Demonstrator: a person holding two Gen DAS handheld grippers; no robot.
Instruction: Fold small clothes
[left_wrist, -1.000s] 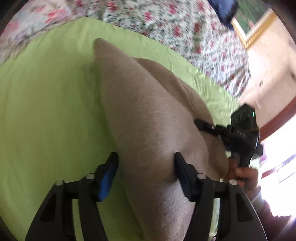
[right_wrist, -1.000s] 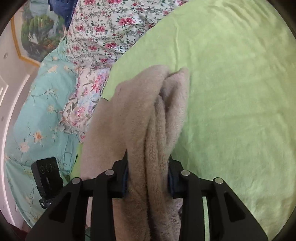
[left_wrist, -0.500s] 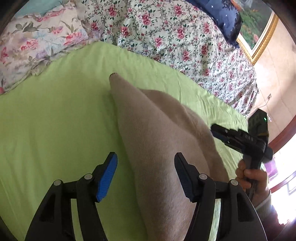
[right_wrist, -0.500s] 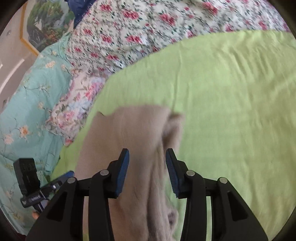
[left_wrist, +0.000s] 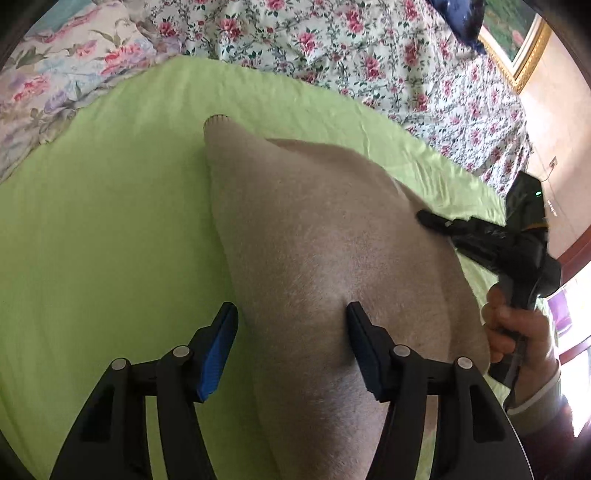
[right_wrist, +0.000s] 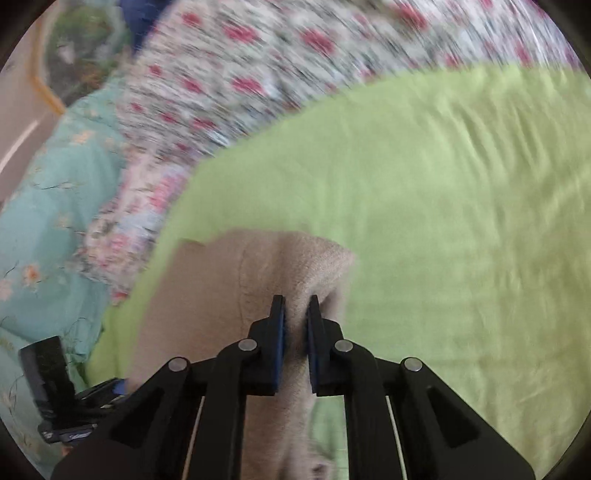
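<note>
My right gripper (right_wrist: 294, 314) pinches beige knit garment (left_wrist: 332, 258); left gripper (left_wrist: 291, 325) open astride. Advise lowering fold evenly onto green sheet (left_wrist: 92, 240).

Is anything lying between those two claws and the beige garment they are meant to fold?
No. The left gripper is open right over the garment, and the right gripper is pinching a fold of it. Only green sheet lies around.

We look along the left gripper (left_wrist: 291, 332) from close above the beige garment (left_wrist: 325, 258), facing the floral quilt (left_wrist: 332, 48). Our right wrist view, blurred, rides low over the same garment (right_wrist: 236, 280). Both share the green sheet (left_wrist: 110, 221) and each other's gripper.
</note>
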